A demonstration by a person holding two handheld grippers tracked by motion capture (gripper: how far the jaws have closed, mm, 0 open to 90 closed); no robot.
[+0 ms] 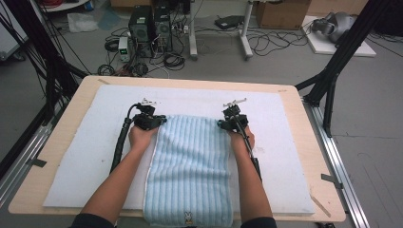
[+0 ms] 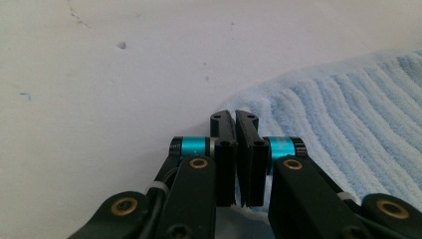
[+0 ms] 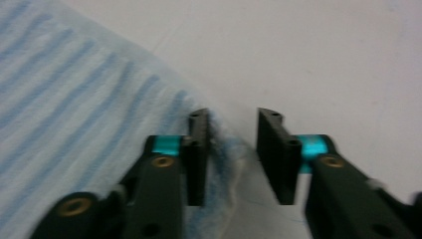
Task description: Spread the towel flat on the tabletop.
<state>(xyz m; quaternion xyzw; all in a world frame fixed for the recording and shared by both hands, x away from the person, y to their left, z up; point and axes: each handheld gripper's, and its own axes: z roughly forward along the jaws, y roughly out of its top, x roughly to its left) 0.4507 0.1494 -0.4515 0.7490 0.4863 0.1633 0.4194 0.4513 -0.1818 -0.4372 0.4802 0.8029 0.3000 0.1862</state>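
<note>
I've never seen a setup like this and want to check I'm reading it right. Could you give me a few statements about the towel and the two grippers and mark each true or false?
1. The light blue towel lies flat on a white mat. True.
2. The left gripper stands wide open. False: its jaws are shut at the towel's far corner.
3. The right gripper has a gap between its jaws, with the towel's edge in it. True.
4. Both grippers are at the towel's near end. False: they are at its far corners.
5. The towel is folded in half. False: it lies spread out.
</note>
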